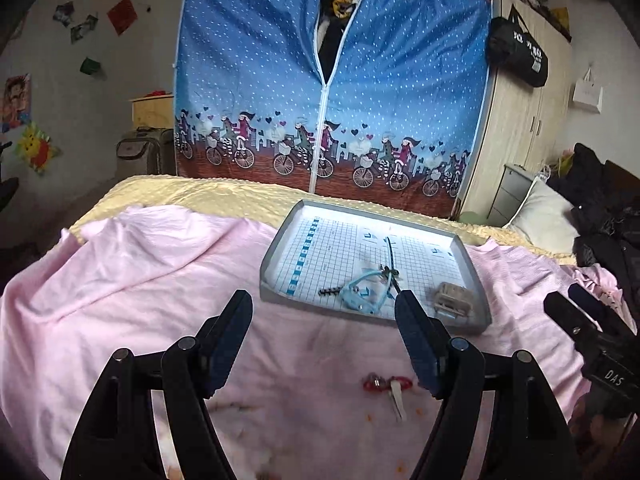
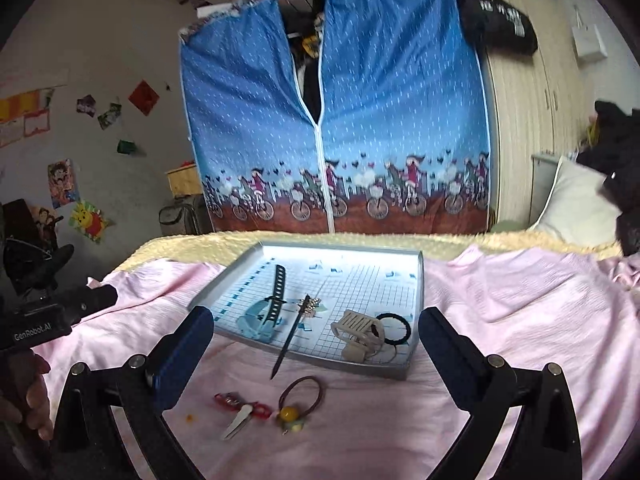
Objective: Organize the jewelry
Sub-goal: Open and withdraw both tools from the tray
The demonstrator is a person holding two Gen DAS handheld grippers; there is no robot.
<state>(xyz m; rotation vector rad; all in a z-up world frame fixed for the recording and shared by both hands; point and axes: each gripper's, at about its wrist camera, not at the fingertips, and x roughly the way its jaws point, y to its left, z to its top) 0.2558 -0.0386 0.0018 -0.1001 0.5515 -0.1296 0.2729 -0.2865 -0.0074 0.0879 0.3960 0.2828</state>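
Just short of the tray [image 2: 404, 372], on the pink sheet [image 2: 480, 320], lie my next targets: a red clip [image 2: 240, 406] and a hair tie [image 2: 300, 398] with a yellow bead. Both look light; I judge the tie soft and floppy (best pinched at the bead), the clip stiff, best taken across its flat prong. My right gripper [image 2: 316, 340] hovers above them, fingers wide apart, empty. My left gripper [image 1: 324, 312] hangs nearer the tray's left side, equally spread, holding nothing.
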